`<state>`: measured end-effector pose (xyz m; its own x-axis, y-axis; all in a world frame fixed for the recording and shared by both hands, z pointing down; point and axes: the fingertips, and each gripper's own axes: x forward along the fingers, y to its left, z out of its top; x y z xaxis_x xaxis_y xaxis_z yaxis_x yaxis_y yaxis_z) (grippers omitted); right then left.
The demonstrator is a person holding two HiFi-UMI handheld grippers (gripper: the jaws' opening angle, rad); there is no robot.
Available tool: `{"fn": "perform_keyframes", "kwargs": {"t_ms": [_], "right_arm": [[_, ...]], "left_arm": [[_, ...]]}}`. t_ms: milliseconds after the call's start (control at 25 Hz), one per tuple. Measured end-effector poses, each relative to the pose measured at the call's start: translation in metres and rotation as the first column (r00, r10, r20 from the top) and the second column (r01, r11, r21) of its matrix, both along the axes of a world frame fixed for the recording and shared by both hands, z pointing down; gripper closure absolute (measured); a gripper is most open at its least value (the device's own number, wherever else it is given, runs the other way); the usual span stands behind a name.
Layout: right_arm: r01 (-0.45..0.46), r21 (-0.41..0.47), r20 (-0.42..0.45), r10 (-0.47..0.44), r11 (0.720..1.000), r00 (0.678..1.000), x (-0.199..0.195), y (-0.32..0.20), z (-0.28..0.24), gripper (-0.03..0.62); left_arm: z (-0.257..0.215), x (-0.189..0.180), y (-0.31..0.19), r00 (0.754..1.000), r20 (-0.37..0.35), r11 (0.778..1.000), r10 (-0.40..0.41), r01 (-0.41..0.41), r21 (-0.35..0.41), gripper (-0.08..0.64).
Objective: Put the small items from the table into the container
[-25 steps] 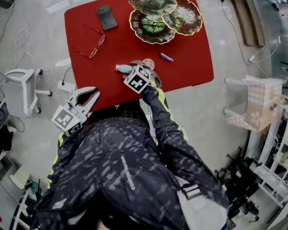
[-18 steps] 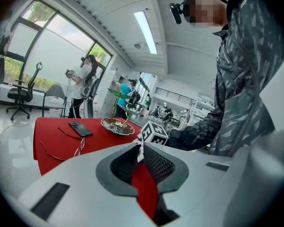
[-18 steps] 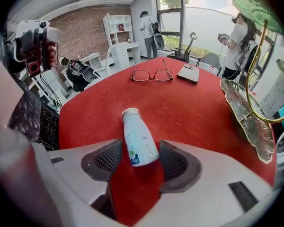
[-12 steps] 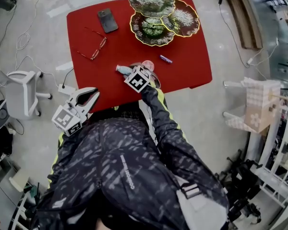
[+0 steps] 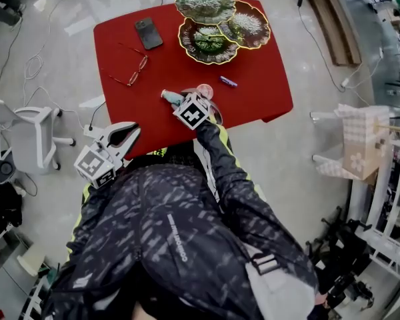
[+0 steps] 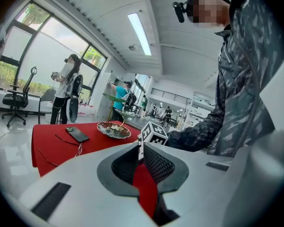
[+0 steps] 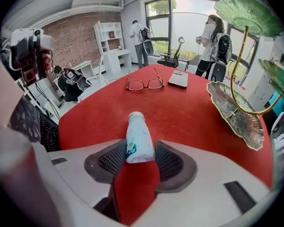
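Entry, right side: the jaws of the right gripper (image 7: 139, 148) were closing, narrower than a second earlier, around the small white plastic bottle (image 7: 138, 138). It lay on its side on the red table (image 5: 253, 99), cap pointing to 12 o'clock in the right gripper view. I saw no gap between either meshed pad and the bottle's base end, so I judged the fingers clenched on it, though not yet settled. In the head view the bottle (image 5: 170, 97) sat near the table's 6 o'clock edge and had not shifted since the earlier frames; the right gripper (image 5: 187, 99) had only tightened, not travelled. The left gripper (image 5: 128, 133) hung off the table at about 7 o'clock, fingers released, with nothing between them in its own view (image 6: 141, 148). The green-and-gold tiered leaf-dish stand (image 5: 207, 42) at 12 o'clock looked empty. A small purple tube (image 5: 229, 81), the red-rimmed glasses (image 5: 130, 71) and the black phone (image 5: 148, 32) lay untouched. My reading: the first pick was nearly secured, and a lift toward 12 o'clock should come next; a round bottle gripped near its base might swivel.
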<state>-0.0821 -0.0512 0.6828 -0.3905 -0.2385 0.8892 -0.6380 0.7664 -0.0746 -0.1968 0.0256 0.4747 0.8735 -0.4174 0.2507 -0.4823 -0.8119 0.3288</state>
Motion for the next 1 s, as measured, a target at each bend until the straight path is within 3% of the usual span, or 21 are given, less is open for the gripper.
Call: {"fn": "perform_keyframes", "kwargs": {"t_ms": [440,1000], "right_arm": [[-0.088,0.079,0.096,0.08,0.993,0.992,-0.004,0.008,-0.049,0.399],[-0.22,0.198,0.158,0.19,0.955,0.969,-0.002,0.025,-0.132,0.399]], "left_arm": [[-0.012,0.003,0.005,0.999,0.0,0.999,0.036,-0.036,0.032,0.528],[-0.032,0.0,0.011,0.992,-0.087,0.993,0.089,-0.082,0.081,0.528]]}}
